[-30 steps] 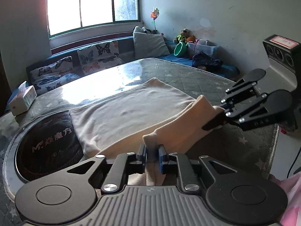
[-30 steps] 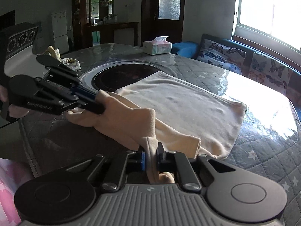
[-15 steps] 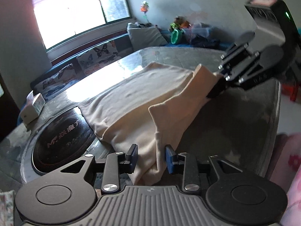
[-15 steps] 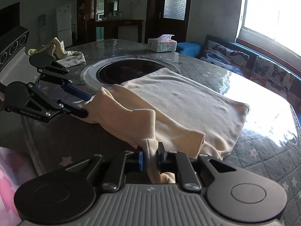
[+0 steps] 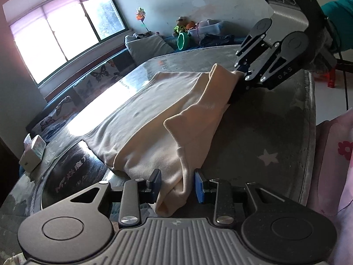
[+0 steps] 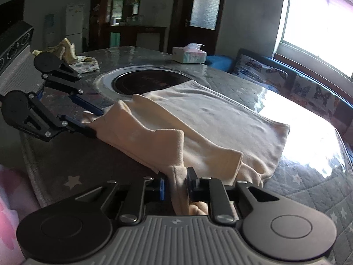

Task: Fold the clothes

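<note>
A cream garment [image 5: 154, 114] lies on the round table, partly folded, its near edge raised between the two grippers. My left gripper [image 5: 177, 186] is open, its pads apart on either side of a hanging fold of the cloth. It also shows in the right wrist view [image 6: 88, 119], jaws spread at the cloth's left end. My right gripper [image 6: 175, 186] is shut on the garment [image 6: 209, 119] and pinches a bunched edge. In the left wrist view the right gripper [image 5: 241, 72] holds the far end of the raised fold.
The grey quilted table cover [image 5: 264, 132] has a round black induction plate [image 6: 150, 81] set in it. A tissue box [image 6: 189, 54] and a crumpled yellow cloth [image 6: 70, 57] sit at the far side. A butterfly-print sofa [image 6: 308, 88] runs under the window.
My left gripper has opened and let go of the garment's edge. Both grippers have lifted and drawn back a little; the right one keeps its grip.
</note>
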Action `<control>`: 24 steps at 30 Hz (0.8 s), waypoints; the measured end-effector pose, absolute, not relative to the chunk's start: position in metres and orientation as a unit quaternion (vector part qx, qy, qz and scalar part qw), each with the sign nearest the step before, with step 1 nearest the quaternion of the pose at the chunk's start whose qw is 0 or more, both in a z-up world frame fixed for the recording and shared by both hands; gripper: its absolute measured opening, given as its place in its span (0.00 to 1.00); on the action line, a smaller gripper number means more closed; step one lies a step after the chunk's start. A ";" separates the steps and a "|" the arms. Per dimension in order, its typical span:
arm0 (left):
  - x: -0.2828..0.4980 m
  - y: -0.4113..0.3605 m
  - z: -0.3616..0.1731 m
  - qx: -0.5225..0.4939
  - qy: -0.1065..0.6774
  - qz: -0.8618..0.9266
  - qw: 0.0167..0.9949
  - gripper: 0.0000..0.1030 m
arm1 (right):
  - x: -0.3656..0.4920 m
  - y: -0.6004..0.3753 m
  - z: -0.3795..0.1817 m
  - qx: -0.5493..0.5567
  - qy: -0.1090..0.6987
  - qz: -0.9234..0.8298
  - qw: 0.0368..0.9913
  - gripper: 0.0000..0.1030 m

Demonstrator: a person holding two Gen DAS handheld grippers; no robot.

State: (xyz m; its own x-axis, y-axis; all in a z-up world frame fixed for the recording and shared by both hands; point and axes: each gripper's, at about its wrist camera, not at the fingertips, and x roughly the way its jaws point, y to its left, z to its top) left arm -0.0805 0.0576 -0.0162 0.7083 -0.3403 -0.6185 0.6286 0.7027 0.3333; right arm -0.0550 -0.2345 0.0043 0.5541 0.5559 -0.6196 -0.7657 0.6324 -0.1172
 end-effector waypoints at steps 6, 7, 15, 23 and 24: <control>-0.088 0.058 -0.009 0.239 0.260 -0.270 0.896 0.05 | -0.060 -0.240 0.012 -0.174 0.266 0.385 0.866 0.07; -0.089 0.059 -0.007 0.234 0.260 -0.269 0.897 0.05 | -0.062 -0.241 0.015 -0.172 0.264 0.385 0.867 0.07; -0.119 0.067 0.019 0.181 0.261 -0.267 0.910 0.05 | -0.088 -0.253 0.038 -0.162 0.258 0.408 0.861 0.07; -0.158 0.068 0.053 0.148 0.251 -0.274 0.917 0.05 | -0.133 -0.277 0.071 -0.145 0.283 0.438 0.841 0.05; -0.158 0.067 0.057 0.149 0.247 -0.274 0.917 0.05 | -0.135 -0.279 0.075 -0.143 0.285 0.438 0.840 0.05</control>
